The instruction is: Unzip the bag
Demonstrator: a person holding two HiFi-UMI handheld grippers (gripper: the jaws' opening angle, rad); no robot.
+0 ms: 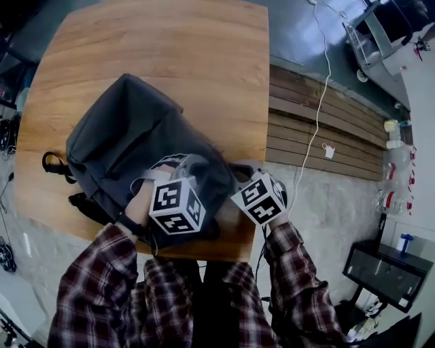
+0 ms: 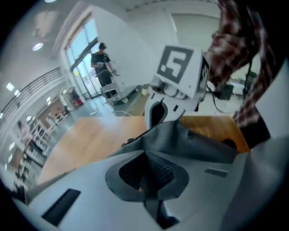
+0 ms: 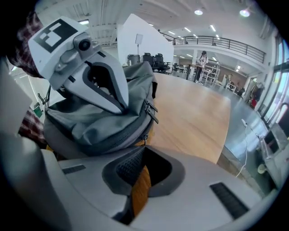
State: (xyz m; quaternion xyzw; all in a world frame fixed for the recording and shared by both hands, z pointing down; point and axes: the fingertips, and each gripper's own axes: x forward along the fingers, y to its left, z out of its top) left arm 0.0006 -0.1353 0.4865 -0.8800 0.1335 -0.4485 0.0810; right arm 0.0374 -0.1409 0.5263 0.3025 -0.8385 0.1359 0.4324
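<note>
Fingers: left gripper (image 2: 145,158) clamped on bag (image 1: 129,129) | right gripper (image 3: 143,155) apart, empty | advise taut fabric, squarely pinch zipper pull (image 3: 151,112).

Wooden tabletop (image 1: 170,54), warm grain. Floor: grey stone paving (image 1: 333,211) beside a strip of slatted timber boards (image 1: 326,129), with a white cable (image 1: 318,102) trailing across both. Hall: tall windows (image 2: 83,45), recessed ceiling lights (image 3: 198,12), railed mezzanine (image 3: 226,43), white partition (image 3: 140,40), office chairs (image 3: 156,59).
</note>
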